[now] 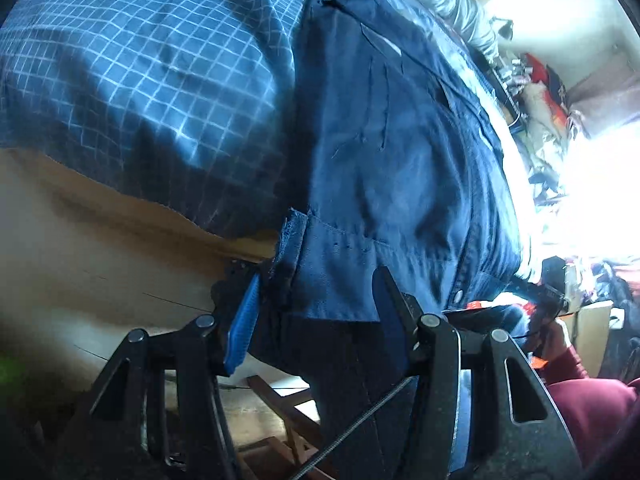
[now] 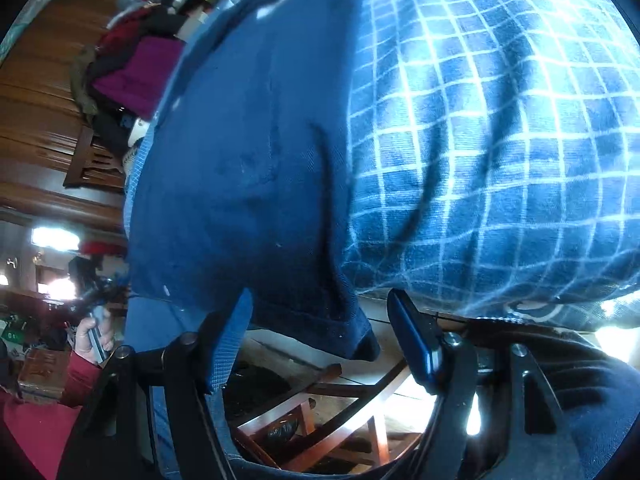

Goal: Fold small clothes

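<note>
A dark blue garment (image 1: 392,152) lies spread on a blue checked cover (image 1: 132,80), its near edge hanging over the table front. My left gripper (image 1: 316,292) is open, its blue-padded fingers on either side of the garment's hem corner, with cloth between them. In the right wrist view the same garment (image 2: 240,168) lies left of the checked cover (image 2: 500,160). My right gripper (image 2: 320,308) is open, its fingers astride the garment's lower corner, not closed on it.
A pale table edge (image 1: 120,216) shows under the cover. A wooden chair (image 2: 320,412) stands below the table. Piled clothes (image 2: 132,60) and a wooden cabinet (image 2: 44,92) are at the left. The person's red sleeve (image 1: 588,400) is near.
</note>
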`<state>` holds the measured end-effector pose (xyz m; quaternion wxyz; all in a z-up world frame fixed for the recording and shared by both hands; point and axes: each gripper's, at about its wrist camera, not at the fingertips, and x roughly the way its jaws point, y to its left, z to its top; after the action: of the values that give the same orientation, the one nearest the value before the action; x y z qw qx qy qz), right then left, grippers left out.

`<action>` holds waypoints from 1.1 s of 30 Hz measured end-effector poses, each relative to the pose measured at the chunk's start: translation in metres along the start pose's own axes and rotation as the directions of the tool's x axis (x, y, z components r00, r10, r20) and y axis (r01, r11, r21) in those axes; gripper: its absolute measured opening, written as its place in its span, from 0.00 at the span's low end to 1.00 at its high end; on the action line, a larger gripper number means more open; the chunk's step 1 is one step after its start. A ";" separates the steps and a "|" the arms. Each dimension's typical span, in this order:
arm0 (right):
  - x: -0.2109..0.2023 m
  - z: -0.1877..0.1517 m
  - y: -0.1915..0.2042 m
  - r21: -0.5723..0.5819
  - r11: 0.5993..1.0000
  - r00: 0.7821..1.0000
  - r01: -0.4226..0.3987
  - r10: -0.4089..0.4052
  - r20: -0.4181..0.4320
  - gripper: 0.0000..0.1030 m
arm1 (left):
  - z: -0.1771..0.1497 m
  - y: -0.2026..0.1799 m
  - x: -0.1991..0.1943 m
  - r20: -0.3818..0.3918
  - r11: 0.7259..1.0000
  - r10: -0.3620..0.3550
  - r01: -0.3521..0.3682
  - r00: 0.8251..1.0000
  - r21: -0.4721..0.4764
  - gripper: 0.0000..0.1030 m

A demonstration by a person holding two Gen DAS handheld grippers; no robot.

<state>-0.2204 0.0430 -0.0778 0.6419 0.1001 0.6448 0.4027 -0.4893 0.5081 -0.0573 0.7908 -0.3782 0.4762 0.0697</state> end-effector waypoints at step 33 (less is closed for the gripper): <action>-0.042 -0.005 0.053 -0.088 0.988 0.989 -0.129 0.135 0.061 0.12 | 0.026 0.000 -0.027 0.117 0.974 -0.211 0.219 0.971 -0.061 0.07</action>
<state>-0.2390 0.0481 -0.0127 0.6385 0.1289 0.5974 0.4677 -0.4858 0.5322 -0.0294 0.8042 -0.4519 0.3855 0.0218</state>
